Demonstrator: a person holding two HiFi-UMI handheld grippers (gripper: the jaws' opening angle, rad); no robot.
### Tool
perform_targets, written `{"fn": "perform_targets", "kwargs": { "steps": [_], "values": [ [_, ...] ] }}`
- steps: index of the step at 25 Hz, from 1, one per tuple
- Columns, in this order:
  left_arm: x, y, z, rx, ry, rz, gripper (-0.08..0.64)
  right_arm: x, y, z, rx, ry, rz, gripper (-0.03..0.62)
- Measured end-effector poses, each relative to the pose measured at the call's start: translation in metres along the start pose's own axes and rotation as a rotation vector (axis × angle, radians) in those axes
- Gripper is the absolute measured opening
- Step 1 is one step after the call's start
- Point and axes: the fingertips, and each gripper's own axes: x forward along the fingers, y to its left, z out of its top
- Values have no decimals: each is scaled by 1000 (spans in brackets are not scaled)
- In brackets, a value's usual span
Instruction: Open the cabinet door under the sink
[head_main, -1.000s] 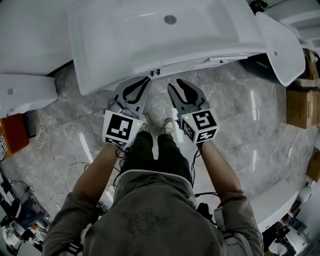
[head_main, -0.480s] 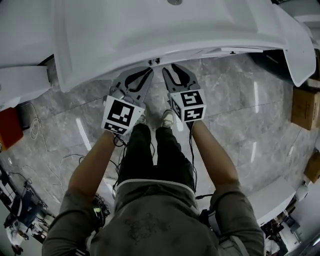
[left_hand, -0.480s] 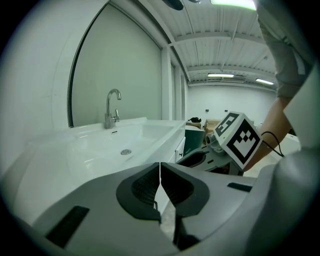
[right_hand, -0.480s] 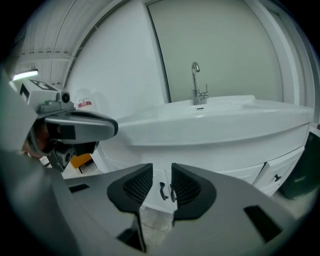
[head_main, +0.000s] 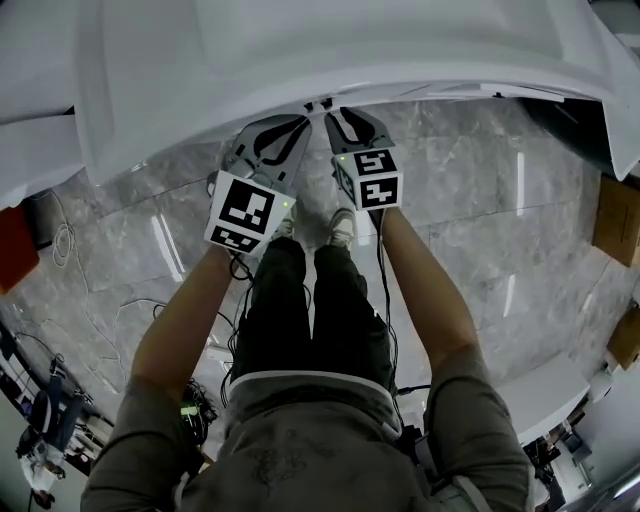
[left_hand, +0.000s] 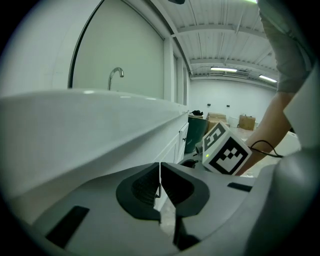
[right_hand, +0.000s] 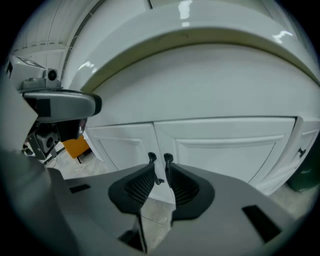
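Observation:
The two white cabinet doors fill the right gripper view under the bulging white sink. Their two dark handles stand side by side at the centre seam. My right gripper points straight at these handles from a short way off, its jaws a narrow gap apart with nothing between them. In the left gripper view my left gripper is shut and empty, with the sink rim looming at its left. In the head view both grippers sit side by side just under the sink's front edge.
A faucet rises behind the sink. More white cabinets and a dark green bin run along the wall. An orange box and cables lie on the marble floor. The person's legs and shoes stand right behind the grippers.
Both grippers have sunk and drawn closer together at the sink's front edge. The sink now looms larger and fills the top of the head view. Jaws look unchanged.

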Motion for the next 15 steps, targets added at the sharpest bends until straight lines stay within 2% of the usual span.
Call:
{"fn": "perform_targets", "kwargs": {
  "steps": [6, 8, 11, 15],
  "values": [
    [17, -2, -21, -25, -37, -32, 21, 29, -20, -9, 35, -26, -43, 101],
    [20, 0, -30, -37, -33, -25, 21, 37, -18, -12, 27, -18, -40, 101],
    [25, 6, -38, -68, -38, -4, 21, 43, -15, -13, 14, -34, -35, 61],
    [31, 11, -44, -74, -34, 8, 21, 41, -13, -12, -27, -64, -35, 57]
  ]
}}
